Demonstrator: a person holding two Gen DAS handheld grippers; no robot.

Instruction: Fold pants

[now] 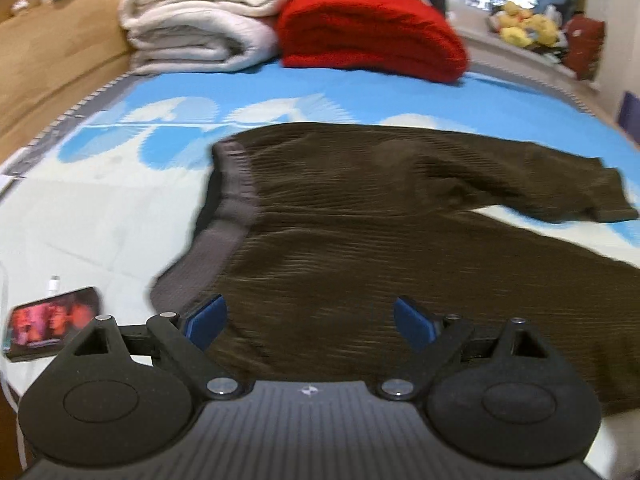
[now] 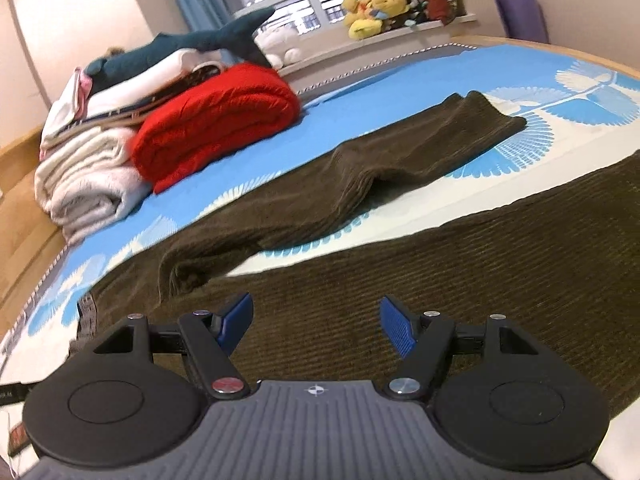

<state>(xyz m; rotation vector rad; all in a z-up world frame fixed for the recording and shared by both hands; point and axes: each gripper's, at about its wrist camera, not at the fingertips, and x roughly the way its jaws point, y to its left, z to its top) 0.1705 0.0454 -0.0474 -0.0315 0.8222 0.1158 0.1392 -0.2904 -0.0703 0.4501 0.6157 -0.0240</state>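
Across the middle of the blue-and-white bed sheet (image 1: 280,92) you've got the brown pants (image 1: 360,240) spread flat, waistband (image 1: 228,216) at 9 o'clock in the left wrist view, legs running off toward 3, far leg (image 2: 420,148) splayed away from the near one with a wedge of sheet showing between them. Risk one, my read: if you fold now, that splay means the legs won't stack and the far leg's rumple near the crotch gets locked into the crease. Risk two: corduroy-like ribbed cloth is thick, so a shallow pinch could grab only the top layer and drag it off the bottom one. Risk three: the phone (image 1: 52,326) and its white cable sit at 8 o'clock just off the waistband corner, so a sweep that way could snag them. The red blanket (image 1: 372,36) and cream blanket (image 1: 200,28) at 12 are well clear. Your left gripper (image 1: 308,322) has its jaws spread wide, nothing between the pads, hovering over the near hip area. Your right gripper (image 2: 316,328) also stands apart, a bit narrower, empty, above the near leg.
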